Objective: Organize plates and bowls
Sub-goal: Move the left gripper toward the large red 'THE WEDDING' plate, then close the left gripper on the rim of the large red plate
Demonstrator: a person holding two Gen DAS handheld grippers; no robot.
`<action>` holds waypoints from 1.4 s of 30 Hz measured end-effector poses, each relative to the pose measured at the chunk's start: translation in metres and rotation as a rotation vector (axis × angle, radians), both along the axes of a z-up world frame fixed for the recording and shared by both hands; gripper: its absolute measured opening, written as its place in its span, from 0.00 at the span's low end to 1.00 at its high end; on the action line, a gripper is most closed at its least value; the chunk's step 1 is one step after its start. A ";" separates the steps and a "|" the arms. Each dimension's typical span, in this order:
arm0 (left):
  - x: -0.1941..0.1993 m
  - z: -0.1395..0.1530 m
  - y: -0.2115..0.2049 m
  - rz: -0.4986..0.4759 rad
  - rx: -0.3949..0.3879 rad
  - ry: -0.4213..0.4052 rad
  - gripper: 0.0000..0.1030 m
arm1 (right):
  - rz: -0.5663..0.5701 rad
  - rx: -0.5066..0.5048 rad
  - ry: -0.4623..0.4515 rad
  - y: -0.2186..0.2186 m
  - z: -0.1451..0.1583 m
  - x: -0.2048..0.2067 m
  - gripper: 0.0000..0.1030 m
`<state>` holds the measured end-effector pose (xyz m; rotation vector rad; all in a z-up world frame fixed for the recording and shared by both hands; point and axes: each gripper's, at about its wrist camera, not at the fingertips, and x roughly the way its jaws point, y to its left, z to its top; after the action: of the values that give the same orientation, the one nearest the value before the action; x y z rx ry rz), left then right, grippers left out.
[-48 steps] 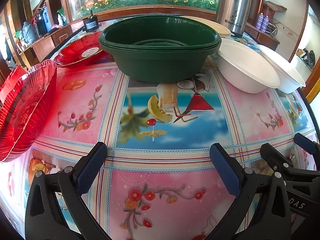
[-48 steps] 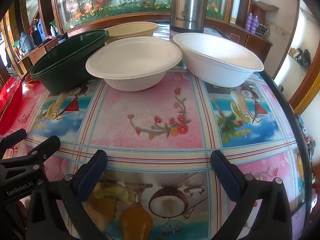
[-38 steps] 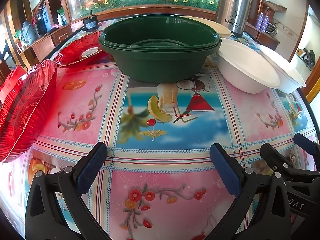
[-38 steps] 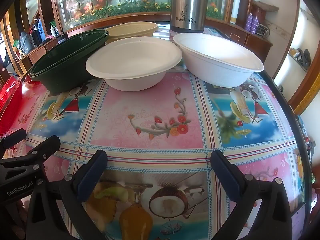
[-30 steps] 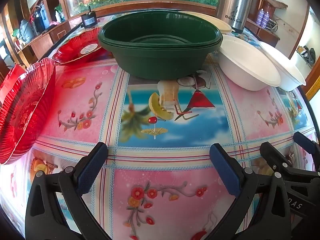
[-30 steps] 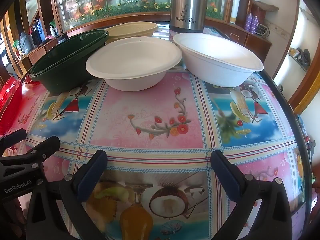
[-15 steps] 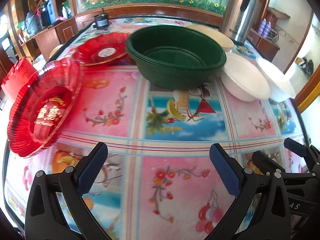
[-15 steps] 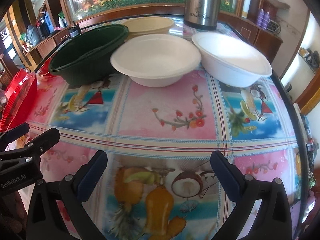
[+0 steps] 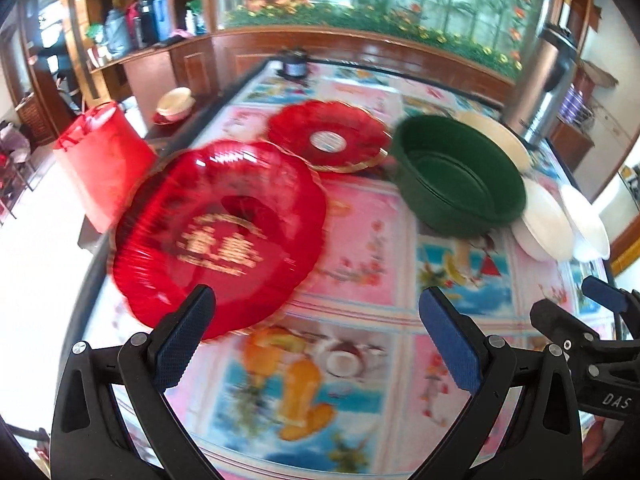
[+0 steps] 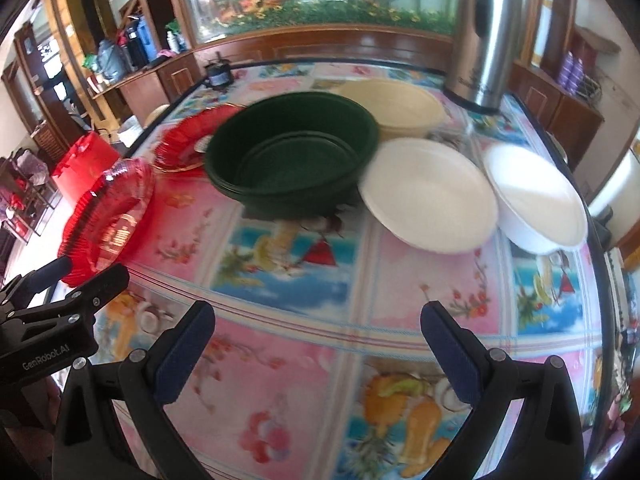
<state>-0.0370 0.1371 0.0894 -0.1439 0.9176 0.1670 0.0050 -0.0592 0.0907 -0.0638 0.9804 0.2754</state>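
- My left gripper [image 9: 316,340] is spread wide and holds nothing; it hangs above the flowered tablecloth [image 9: 360,236].
- My right gripper [image 10: 318,346] is also spread wide and empty, above the same cloth.
- In the left view, a big red plate [image 9: 216,236] with gold letters lies at about 10 o'clock, just beyond my left fingertip. Its near edge is partly hidden by the blue pad [image 9: 180,340].
- A second red plate [image 9: 328,140], with a white round label in the middle, lies at 12 o'clock, behind the first one and just beside the green bowl [image 9: 460,180].
- The green bowl stands at 1 o'clock in the left view, and at 11 o'clock in the right view.
- In the right view, a cream bowl [image 10: 396,108] stands behind the green bowl, touching it or very near; I cannot tell which.
- Two white bowls stand at 1 o'clock and 2 o'clock in the right view: the nearer white bowl [image 10: 428,196] is against the green bowl, and the far white bowl [image 10: 536,196] is by the table edge.
- A steel flask [image 10: 484,36] stands at the back, at 1 o'clock.
- A red bag [image 9: 100,160] is off the table, at 10 o'clock in the left view.
- Both views are blurred.
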 end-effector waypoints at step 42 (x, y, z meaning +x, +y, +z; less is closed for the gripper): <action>0.044 -0.030 0.162 0.137 -0.046 0.099 1.00 | 0.189 -0.026 0.119 0.173 -0.023 0.069 0.96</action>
<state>0.0075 0.2991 0.0597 -0.2437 1.0109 0.2822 0.0738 0.1133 0.0678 -0.1658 1.0983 0.4444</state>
